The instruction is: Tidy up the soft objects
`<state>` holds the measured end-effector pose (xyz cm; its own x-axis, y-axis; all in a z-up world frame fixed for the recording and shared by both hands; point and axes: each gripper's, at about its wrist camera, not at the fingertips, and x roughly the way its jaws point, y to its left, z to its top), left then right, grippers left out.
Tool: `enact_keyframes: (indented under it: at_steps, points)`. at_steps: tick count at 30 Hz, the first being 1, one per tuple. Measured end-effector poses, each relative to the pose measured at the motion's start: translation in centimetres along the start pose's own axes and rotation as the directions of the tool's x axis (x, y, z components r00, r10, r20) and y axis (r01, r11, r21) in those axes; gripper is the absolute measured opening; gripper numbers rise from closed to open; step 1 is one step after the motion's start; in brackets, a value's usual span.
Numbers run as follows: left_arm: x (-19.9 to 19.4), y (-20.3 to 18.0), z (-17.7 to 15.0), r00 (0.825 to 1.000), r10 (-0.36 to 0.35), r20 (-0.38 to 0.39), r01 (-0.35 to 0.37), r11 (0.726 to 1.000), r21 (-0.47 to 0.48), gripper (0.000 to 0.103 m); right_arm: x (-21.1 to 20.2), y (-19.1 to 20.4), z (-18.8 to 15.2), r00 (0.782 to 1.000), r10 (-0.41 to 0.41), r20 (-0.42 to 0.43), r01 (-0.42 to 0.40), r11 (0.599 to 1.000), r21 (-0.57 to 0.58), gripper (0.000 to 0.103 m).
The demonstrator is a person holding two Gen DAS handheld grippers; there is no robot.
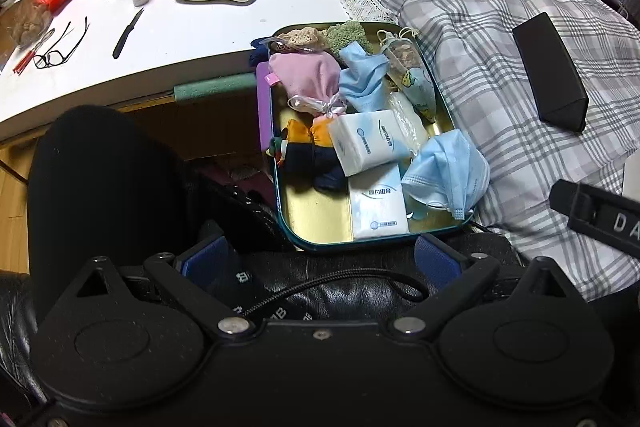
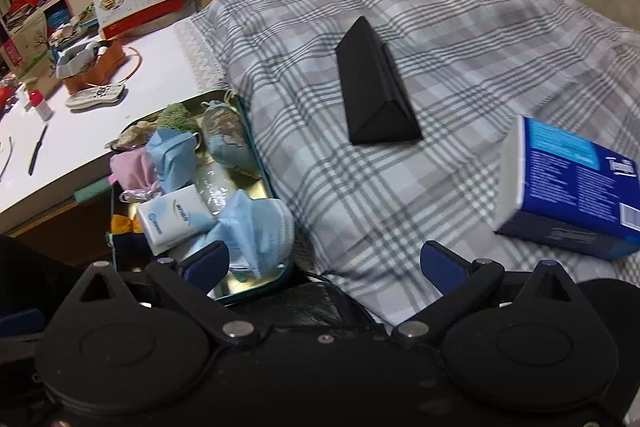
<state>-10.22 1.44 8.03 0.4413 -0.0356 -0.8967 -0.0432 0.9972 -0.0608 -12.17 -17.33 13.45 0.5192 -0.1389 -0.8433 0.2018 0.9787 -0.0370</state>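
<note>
A: Left tool point(image 1: 320, 259) is sitting wide open, holding nothing, hovering just short of the tin tray point(image 1: 320, 219). Right tool point(image 2: 326, 263) is also gaping and empty, pointing past the tray's corner toward the plaid bedding point(image 2: 400, 167).

B: Where's the soft stuff lying?

A: All piled in the tray, which is bridging the desk point(image 1: 180, 39) edge and the bed. Nearest the left tool: a flat tissue pack point(image 1: 378, 207), a second tissue pack point(image 1: 366, 141) leaning above it, and a crumpled blue mask point(image 1: 448, 171) hanging over the tray rim. Farther back: a pink pouch point(image 1: 308, 75) and another blue mask point(image 1: 362, 79).

B: Handling?

A: I'm judging everything as light and squashy. Tissue packs are looking slick in their film, so pinching across the short sides is safest. Masks are floppy; grabbing the bunched middle beats the ear loops, which could snag. Pouch: taking it at the tied neck.

B: Hard items?

A: Black triangular case point(image 2: 374, 87) and blue box point(image 2: 572, 187) are resting on the bedding, apart from the tray.
</note>
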Motion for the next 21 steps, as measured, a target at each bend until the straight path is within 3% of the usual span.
enact_keyframes:
  at_steps: [8,21]
  points:
    - [0.2,0.4,-0.5,1.000,-0.001,-0.006,0.001,1.000,-0.025,0.097,-0.9,0.7,-1.3,1.000,-0.019,0.025,0.020,0.999,-0.038,0.102]
    - [0.4,0.3,-0.7,1.000,0.002,0.011,-0.002,1.000,0.011,0.097,-0.5,1.1,-1.9,1.000,-0.026,0.011,0.027,0.998,-0.060,0.102]
